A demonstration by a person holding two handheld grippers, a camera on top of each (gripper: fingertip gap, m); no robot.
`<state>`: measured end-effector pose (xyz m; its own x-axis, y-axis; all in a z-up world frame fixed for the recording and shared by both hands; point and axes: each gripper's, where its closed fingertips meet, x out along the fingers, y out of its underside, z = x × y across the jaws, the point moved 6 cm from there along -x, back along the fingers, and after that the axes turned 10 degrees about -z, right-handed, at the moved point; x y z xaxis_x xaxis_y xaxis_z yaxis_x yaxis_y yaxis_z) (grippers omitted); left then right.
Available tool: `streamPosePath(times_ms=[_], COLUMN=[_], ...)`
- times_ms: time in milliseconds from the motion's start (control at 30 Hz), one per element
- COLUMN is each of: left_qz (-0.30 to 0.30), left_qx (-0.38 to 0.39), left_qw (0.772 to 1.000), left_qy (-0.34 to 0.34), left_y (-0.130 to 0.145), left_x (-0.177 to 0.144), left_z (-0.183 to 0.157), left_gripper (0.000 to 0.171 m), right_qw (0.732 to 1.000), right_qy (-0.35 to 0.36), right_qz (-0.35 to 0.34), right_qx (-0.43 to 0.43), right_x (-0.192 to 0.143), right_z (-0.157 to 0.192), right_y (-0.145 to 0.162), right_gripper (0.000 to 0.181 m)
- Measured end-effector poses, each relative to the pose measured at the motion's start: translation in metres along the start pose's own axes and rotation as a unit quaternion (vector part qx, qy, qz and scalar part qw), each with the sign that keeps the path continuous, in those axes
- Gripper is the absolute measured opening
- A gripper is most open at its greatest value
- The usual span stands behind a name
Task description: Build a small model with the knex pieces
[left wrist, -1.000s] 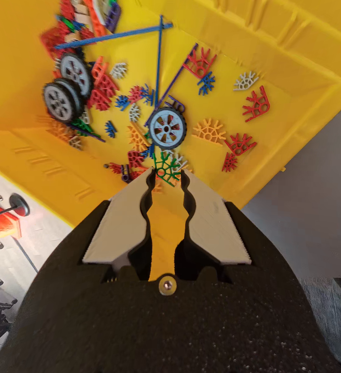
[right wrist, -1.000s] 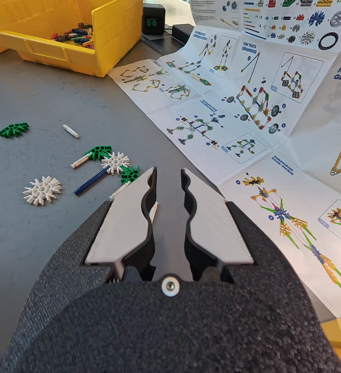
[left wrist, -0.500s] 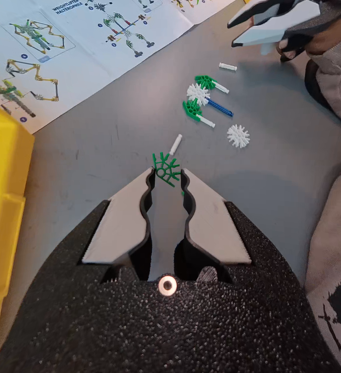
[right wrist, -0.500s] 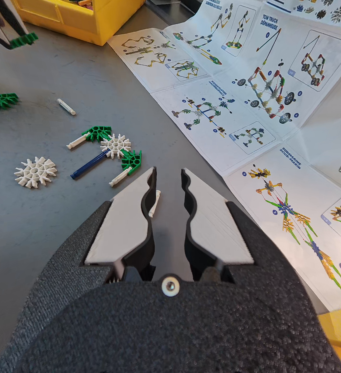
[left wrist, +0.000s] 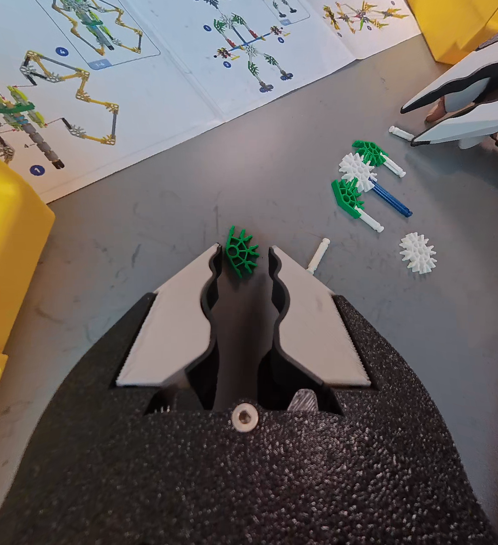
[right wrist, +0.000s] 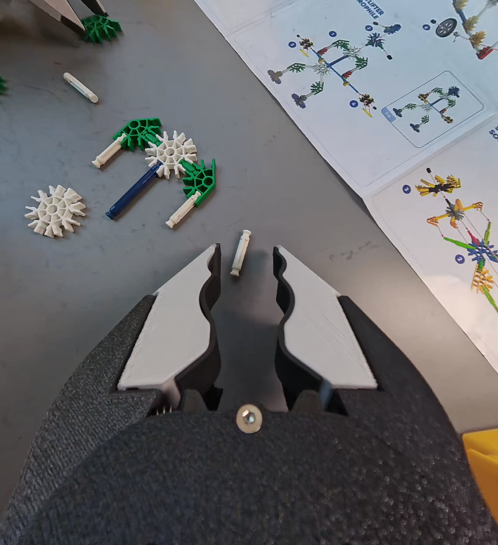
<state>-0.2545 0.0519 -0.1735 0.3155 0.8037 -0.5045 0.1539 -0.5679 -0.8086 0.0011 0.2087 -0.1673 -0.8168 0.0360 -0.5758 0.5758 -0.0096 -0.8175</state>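
Left wrist view. Left gripper (left wrist: 245, 249) is low over the grey table (left wrist: 153, 224), jaws parted, nothing clamped. A green connector (left wrist: 241, 252) sits between the tips, close against the left fingertip (left wrist: 216, 249) and clear of the right one; whether it rests flat on the table or leans on that finger I cannot tell. A white rod (left wrist: 318, 255) lies just right of the right finger. Farther right: a loose white hub (left wrist: 417, 252), then a small assembly (left wrist: 362, 182) of two green connectors, a white hub, a blue rod and two white rods. The right gripper (left wrist: 407, 125) shows at far right, tips beside another white rod (left wrist: 401, 133). Instruction sheet (left wrist: 153, 73) along the far side; yellow bin (left wrist: 3, 265) at left.

Right wrist view. Right gripper (right wrist: 246, 249) is also spread wide and empty. A short rod (right wrist: 241, 253) lies on the table between its tips, roughly in line with the fingers, touching neither. The assembly (right wrist: 165, 159) and hub (right wrist: 54, 211) lie to the far left.

Handling, as judgement: both pieces look like light, rigid moulded plastic, smooth enough to skate on the table. The connector is thin and toothed, so pinch across its flat faces or solid arc, not the prongs. The rod is narrow and may roll; close across its middle, square on.
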Motion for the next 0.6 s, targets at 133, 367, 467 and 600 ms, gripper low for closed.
streamPosePath(times_ms=[133, 367, 467, 600], left_qz=[-0.015, -0.058, -0.049, -0.044], left_qx=[0.019, 0.038, 0.075, 0.112], left_qw=[1.0, 0.995, 0.992, 0.988], left_qy=[0.007, 0.075, 0.087, 0.101], left_y=[-0.002, -0.01, -0.005, -0.003], left_x=[-0.001, -0.006, -0.001, 0.005], left_z=[-0.002, -0.031, -0.045, -0.062], left_gripper=[0.032, 0.032, 0.032, 0.031], right_qw=[1.0, 0.998, 0.998, 0.997], right_qy=[0.016, 0.023, 0.025, 0.033], right_qz=[0.016, 0.035, 0.039, 0.047], right_qx=[-0.014, -0.041, -0.053, -0.06], right_x=[0.0, 0.001, 0.002, 0.001], right_z=[-0.001, 0.006, 0.01, 0.012], right_y=[0.002, 0.003, 0.003, 0.002], right_gripper=[0.031, 0.016, 0.005, 0.004])
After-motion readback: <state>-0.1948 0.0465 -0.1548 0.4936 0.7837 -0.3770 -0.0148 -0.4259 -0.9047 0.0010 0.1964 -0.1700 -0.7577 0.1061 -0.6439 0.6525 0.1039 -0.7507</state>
